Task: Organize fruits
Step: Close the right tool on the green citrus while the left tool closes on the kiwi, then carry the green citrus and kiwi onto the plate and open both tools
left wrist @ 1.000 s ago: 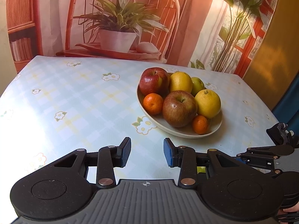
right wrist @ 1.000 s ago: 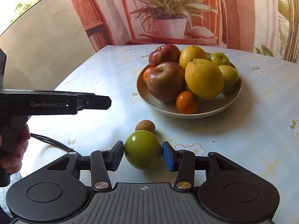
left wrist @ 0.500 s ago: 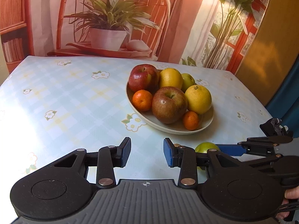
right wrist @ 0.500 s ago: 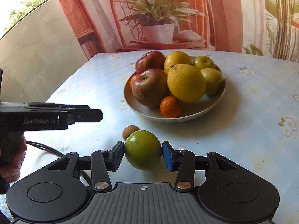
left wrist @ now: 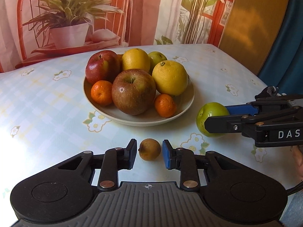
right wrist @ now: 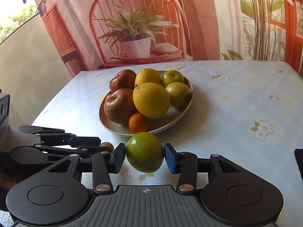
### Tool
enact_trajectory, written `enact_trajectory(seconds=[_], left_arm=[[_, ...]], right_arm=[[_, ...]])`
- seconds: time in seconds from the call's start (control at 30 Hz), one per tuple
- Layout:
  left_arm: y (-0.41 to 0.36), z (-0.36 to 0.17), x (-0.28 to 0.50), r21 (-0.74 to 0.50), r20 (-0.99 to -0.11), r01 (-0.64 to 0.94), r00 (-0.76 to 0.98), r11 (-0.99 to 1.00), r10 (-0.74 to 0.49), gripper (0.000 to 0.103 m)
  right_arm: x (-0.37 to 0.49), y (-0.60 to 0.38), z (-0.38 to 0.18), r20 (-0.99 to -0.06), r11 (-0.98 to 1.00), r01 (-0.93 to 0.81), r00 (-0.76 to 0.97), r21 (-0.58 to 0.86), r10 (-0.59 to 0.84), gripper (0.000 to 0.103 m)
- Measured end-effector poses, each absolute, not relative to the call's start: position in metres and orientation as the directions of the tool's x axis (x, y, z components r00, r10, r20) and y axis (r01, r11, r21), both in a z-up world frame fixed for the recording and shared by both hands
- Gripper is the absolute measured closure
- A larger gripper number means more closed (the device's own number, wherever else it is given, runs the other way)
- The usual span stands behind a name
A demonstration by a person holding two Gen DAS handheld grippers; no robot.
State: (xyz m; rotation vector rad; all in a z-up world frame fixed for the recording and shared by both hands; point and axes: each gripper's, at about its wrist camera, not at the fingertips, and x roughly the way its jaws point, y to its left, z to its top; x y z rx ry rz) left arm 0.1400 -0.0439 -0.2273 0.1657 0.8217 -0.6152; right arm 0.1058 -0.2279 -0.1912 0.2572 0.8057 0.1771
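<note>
Fruit here looks firm and smooth: the right gripper (right wrist: 144,158) clamps the green apple (right wrist: 144,152) across its widest part. Left gripper (left wrist: 149,156) sits open around the small brown fruit (left wrist: 149,149), light and likely to roll; pinch its middle.

Home setting, looks like a dining spot. Table (left wrist: 47,102) has a floral checked cloth, with a fruit bowl (left wrist: 181,111) near its middle. Behind the far edge hangs a printed backdrop (right wrist: 198,19) showing a chair and potted plant. Plain wall (right wrist: 28,60) by the far-left corner, greenery outside.
</note>
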Motion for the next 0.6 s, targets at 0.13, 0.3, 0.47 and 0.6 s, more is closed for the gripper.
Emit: enact_trajectory(seconds=[0.13,0.3,0.47,0.6], left_arm=[[-0.045,-0.228,0.142,-0.085,-0.722,0.577,0.526,0.812,-0.449,0.076],[-0.041,-0.226,0.14,-0.088,-0.712,0.58,0.532,0.81,-0.459,0.076],[-0.03,-0.205,0.146,-0.121,-0.657,0.568,0.569,0.814,-0.495,0.076],[-0.026,-0.183,0.16,-0.11,-0.612,0.561,0.612,0.821,-0.5,0.077]], right_arm=[[0.107,-0.229,-0.19,-0.683,0.953,-0.057,0.685,0.297,0.254,0.062],[0.11,-0.229,-0.19,-0.678,0.953,-0.06,0.69,0.297,0.254,0.062],[0.114,-0.229,-0.187,-0.674,0.956,-0.068,0.695,0.284,0.25,0.062],[0.119,-0.23,-0.181,-0.667,0.96,-0.078,0.704,0.268,0.243,0.062]])
